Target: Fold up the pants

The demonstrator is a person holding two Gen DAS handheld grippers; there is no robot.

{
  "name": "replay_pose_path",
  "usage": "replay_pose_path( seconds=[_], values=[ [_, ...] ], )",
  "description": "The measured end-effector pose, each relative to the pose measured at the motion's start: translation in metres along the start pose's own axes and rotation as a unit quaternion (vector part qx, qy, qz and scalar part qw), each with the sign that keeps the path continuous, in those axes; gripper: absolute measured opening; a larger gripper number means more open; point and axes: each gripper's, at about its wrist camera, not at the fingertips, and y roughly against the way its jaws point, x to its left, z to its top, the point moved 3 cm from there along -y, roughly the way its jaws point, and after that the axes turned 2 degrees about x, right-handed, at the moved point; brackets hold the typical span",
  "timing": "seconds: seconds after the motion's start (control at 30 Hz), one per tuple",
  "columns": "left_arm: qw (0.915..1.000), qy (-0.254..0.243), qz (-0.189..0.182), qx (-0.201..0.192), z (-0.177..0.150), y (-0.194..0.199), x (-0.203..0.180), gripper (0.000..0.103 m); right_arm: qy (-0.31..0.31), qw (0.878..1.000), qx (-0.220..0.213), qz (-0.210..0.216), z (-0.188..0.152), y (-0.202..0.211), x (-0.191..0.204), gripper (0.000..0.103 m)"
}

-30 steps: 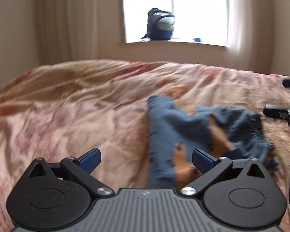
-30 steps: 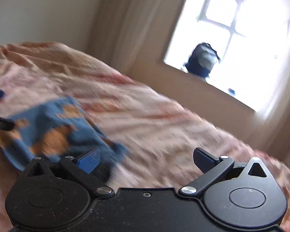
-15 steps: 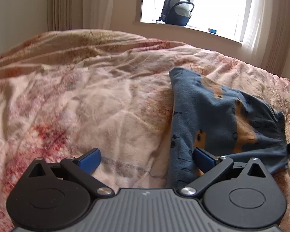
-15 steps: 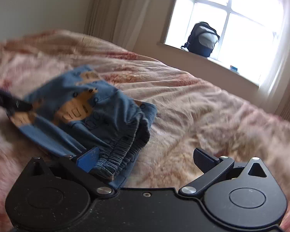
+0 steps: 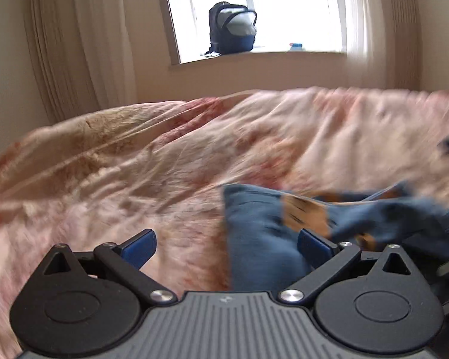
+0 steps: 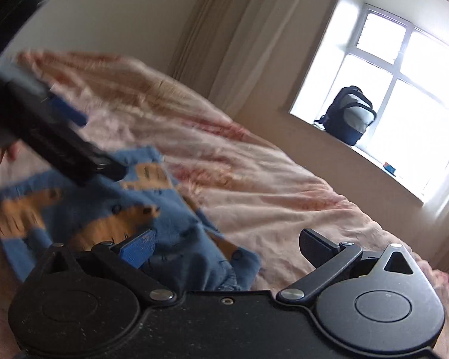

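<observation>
Small blue pants (image 5: 260,233) with orange patches lie bunched on the pink floral bedspread (image 5: 134,161). In the left wrist view they sit at the right, under my right fingertip. My left gripper (image 5: 224,243) is open and empty, low over the pants' left edge. In the right wrist view the pants (image 6: 104,209) lie at lower left. My right gripper (image 6: 227,243) is open and empty, its left finger over the pants' bunched end. The left gripper's body (image 6: 54,137) shows blurred above the pants there.
A dark backpack (image 5: 232,28) stands on the window sill beyond the bed, with a small blue item (image 5: 296,46) beside it. Curtains (image 5: 74,45) hang left of the window. The rumpled bedspread spreads wide to the left and behind the pants.
Both views have tilted up and moved, with motion blur. The pants look more bunched than half a second ago. The left gripper now shows large in the right wrist view. Both grippers stay open.
</observation>
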Motion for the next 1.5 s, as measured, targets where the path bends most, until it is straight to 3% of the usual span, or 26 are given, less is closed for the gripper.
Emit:
replay_pose_path(
  seconds=[0.07, 0.2, 0.3, 0.43, 0.53, 0.6, 0.67, 0.8, 0.9, 1.0, 1.1, 1.23, 1.33, 1.5],
  values=[
    [0.9999, 0.010, -0.013, 0.004, -0.004, -0.011, 0.006, 0.103, -0.007, 1.000, 0.009, -0.025, -0.012, -0.005, -0.008, 0.102],
    [0.9970, 0.057, -0.049, 0.014, -0.007, -0.015, 0.021, 0.103, -0.147, 0.989, 0.029, 0.014, -0.038, -0.001, -0.052, 0.102],
    [0.9965, 0.070, -0.045, -0.006, -0.003, -0.001, 0.026, 0.103, -0.217, 0.975, -0.006, 0.048, -0.041, 0.016, -0.068, 0.102],
    [0.9971, 0.059, -0.041, -0.024, 0.007, 0.007, 0.015, 0.103, -0.173, 0.985, -0.007, 0.005, -0.026, 0.017, -0.057, 0.102],
    [0.9998, 0.013, 0.007, 0.010, 0.016, -0.012, -0.001, 0.103, -0.179, 0.982, 0.047, 0.026, -0.026, -0.011, -0.054, 0.102],
    [0.9986, -0.015, 0.029, 0.042, 0.016, -0.029, -0.004, 0.103, -0.165, 0.984, 0.063, 0.005, -0.031, -0.019, -0.054, 0.102],
    [0.9993, 0.007, 0.014, 0.035, 0.017, -0.024, 0.003, 0.103, -0.181, 0.981, 0.069, -0.028, -0.035, -0.012, -0.063, 0.102],
    [0.9991, 0.039, -0.010, 0.015, 0.011, 0.004, 0.017, 0.103, -0.221, 0.974, 0.038, -0.020, -0.033, 0.018, -0.072, 0.102],
    [0.9965, 0.058, -0.057, 0.019, -0.007, 0.031, 0.022, 0.103, -0.183, 0.983, 0.005, 0.013, -0.023, 0.041, -0.052, 0.102],
    [0.9936, 0.052, -0.090, 0.043, -0.035, 0.047, 0.015, 0.103, -0.127, 0.991, 0.019, 0.047, -0.023, 0.051, -0.019, 0.102],
    [0.9941, 0.010, -0.084, 0.067, -0.066, 0.049, 0.005, 0.103, -0.069, 0.994, 0.056, 0.056, -0.038, 0.054, 0.011, 0.102],
    [0.9941, 0.030, -0.087, 0.058, -0.079, 0.064, 0.013, 0.103, -0.076, 0.993, 0.067, 0.052, -0.049, 0.064, 0.014, 0.102],
    [0.9925, 0.051, -0.089, 0.066, -0.075, 0.073, 0.021, 0.103, -0.086, 0.994, 0.048, 0.049, -0.044, 0.076, 0.004, 0.102],
    [0.9910, 0.080, -0.100, 0.040, -0.070, 0.081, 0.031, 0.103, -0.077, 0.997, 0.017, 0.027, -0.018, 0.067, -0.010, 0.102]
  ],
)
